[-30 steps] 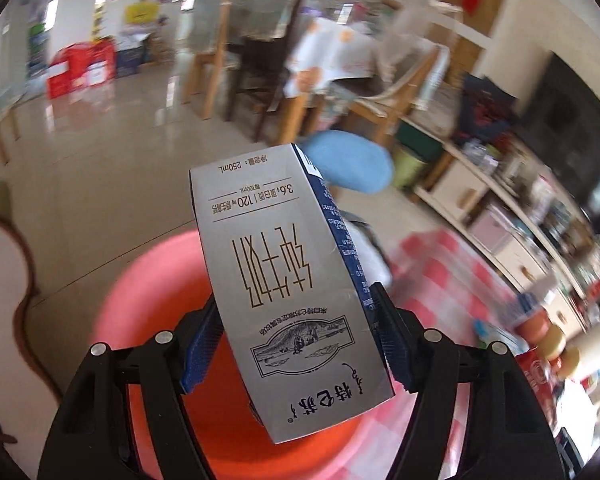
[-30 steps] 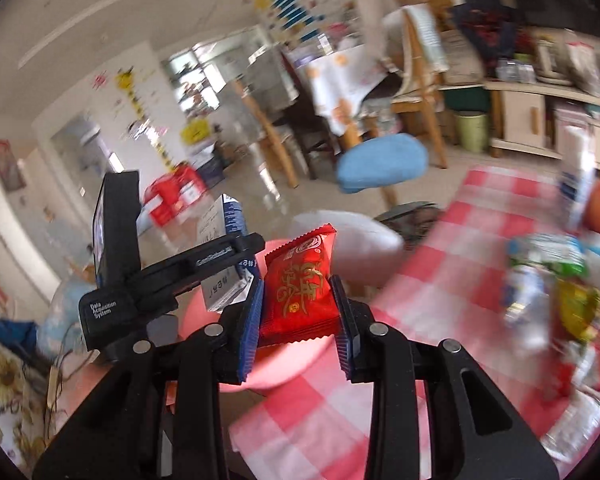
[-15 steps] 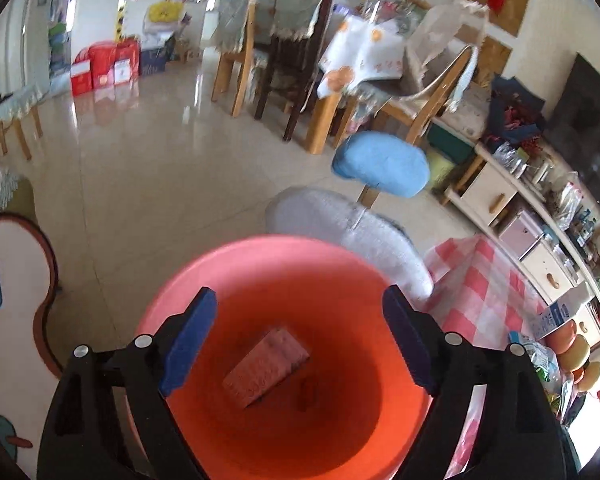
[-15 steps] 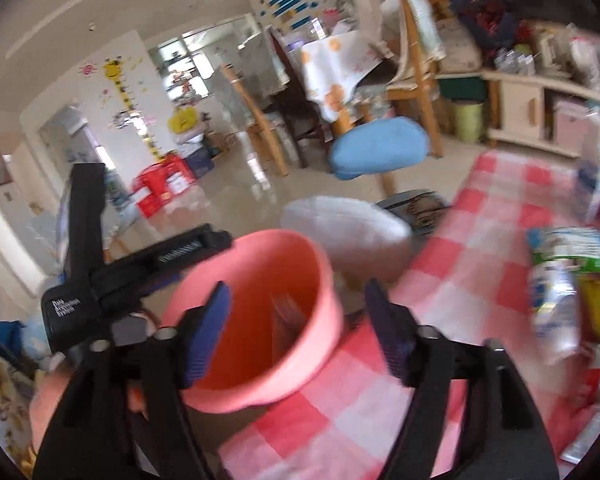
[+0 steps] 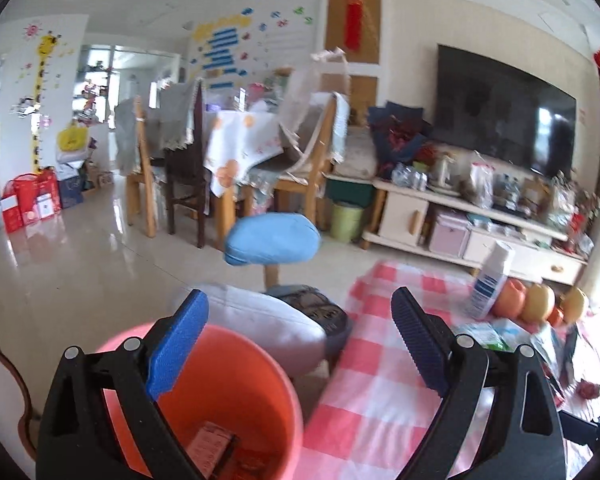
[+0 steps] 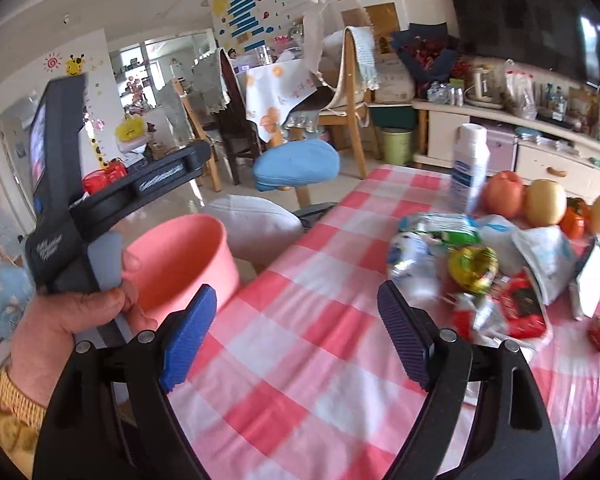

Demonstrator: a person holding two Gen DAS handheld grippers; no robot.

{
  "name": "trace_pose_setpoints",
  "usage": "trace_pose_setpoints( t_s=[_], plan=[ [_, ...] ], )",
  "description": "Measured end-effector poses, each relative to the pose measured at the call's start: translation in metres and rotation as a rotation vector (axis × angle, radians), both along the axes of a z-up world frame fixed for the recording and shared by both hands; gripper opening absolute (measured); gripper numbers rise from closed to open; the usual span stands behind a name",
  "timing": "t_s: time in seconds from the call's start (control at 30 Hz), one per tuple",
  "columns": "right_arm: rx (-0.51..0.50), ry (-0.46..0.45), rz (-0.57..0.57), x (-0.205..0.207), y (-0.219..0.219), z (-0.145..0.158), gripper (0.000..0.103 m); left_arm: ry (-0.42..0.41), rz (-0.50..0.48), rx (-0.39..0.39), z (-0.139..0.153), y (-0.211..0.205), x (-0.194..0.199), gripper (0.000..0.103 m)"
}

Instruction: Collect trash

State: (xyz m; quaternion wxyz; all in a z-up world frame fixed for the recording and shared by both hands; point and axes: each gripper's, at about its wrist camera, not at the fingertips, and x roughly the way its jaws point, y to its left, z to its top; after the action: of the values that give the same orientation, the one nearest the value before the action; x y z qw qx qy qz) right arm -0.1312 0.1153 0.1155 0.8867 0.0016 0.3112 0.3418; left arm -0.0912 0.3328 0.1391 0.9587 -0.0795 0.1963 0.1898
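1. The checked tablecloth (image 6: 300, 360) spreads beneath the right gripper (image 6: 296, 332), whose jaws are opening with nothing between them.
2. The pink bucket (image 5: 260, 380) sits below the left gripper (image 5: 300, 344), also opening and empty; a carton (image 5: 212, 444), somewhat blurred, lies inside.
3. The trash pile (image 6: 480, 272) lies ahead, right of the right gripper, untouched.

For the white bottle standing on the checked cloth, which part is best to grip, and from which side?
Grip the white bottle around its straight middle body, coming level from the near, open side of the cloth. It stands upright and its round sides suit two pads. The apples sit close on its right and wrappers lie just in front, so probably come slightly from the left.
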Motion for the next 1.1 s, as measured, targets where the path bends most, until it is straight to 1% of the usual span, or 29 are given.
trace_pose_setpoints(
  t_s=[0.13, 0.4, 0.53, 0.7, 0.83, 1.1],
  plan=[
    [-0.013, -0.028, -0.021, -0.015, -0.023, -0.004, 0.088, 0.031, -0.055, -0.008, -0.004, -0.019, 0.006, 0.092],
    [-0.011, -0.040, -0.074, -0.028, -0.060, -0.009, 0.092, 0.072, -0.173, -0.040, -0.014, -0.049, 0.014, 0.092],
    [0.007, -0.039, -0.106, -0.029, -0.078, -0.009, 0.092, 0.113, -0.243, -0.013, -0.023, -0.072, 0.020, 0.092],
    [0.027, -0.042, -0.135, -0.029, -0.095, -0.008, 0.093, 0.149, -0.306, 0.017, -0.029, -0.099, 0.028, 0.092],
    [0.048, -0.037, -0.154, -0.029, -0.108, -0.009, 0.093, 0.173, -0.337, 0.014, -0.033, -0.112, 0.032, 0.092],
    [0.064, -0.044, -0.183, -0.027, -0.134, -0.010, 0.093, 0.191, -0.372, 0.029, -0.037, -0.137, 0.038, 0.092]
  ],
)
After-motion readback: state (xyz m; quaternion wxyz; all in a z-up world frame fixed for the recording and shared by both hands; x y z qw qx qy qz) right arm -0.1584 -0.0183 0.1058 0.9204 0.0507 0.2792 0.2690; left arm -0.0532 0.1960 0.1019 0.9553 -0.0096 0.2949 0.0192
